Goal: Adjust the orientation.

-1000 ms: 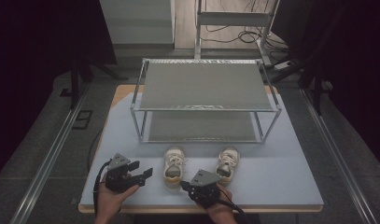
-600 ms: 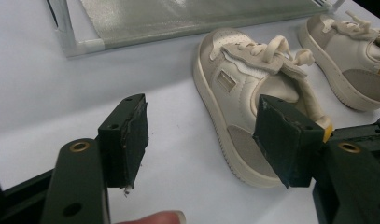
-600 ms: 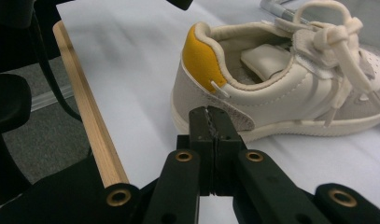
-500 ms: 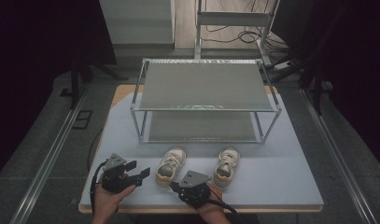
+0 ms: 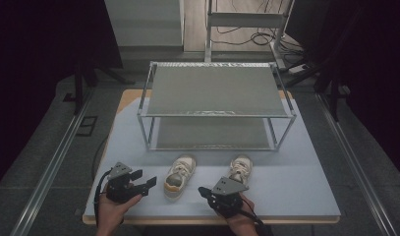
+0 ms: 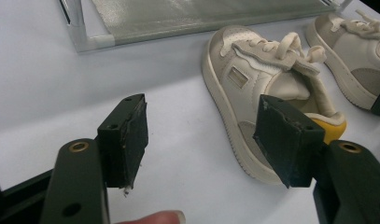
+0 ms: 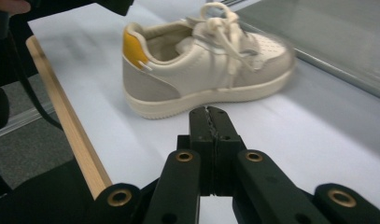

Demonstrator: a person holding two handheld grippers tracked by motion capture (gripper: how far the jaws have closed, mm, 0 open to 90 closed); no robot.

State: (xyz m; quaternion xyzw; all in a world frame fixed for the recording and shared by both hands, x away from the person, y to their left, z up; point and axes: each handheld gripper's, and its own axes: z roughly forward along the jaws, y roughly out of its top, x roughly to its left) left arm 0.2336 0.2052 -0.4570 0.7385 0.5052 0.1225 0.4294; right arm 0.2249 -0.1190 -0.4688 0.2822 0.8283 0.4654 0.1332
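Observation:
Two small cream sneakers lie on the pale table in front of a metal rack. The left sneaker (image 5: 179,174) (image 6: 253,88) (image 7: 201,70) has a yellow heel tab and lies slanted, toe toward the rack. The right sneaker (image 5: 241,168) (image 6: 355,51) lies straighter. My left gripper (image 5: 144,178) (image 6: 201,135) rests open just left of the left sneaker, whose heel sits beyond the right-hand pad with nothing gripped. My right gripper (image 5: 203,191) (image 7: 209,114) is shut and empty, pointing left at that sneaker's heel side, a short way off it.
The two-tier metal rack (image 5: 214,105) (image 6: 178,18) stands behind the sneakers, both mesh shelves bare. The table's wooden front edge (image 7: 66,116) runs close under both hands. Dark floor and metal rails flank the table.
The right gripper swung left toward the left sneaker, then drew back to the right. That sneaker turned from straight to slanted, heel shifted left. The left gripper stayed put.

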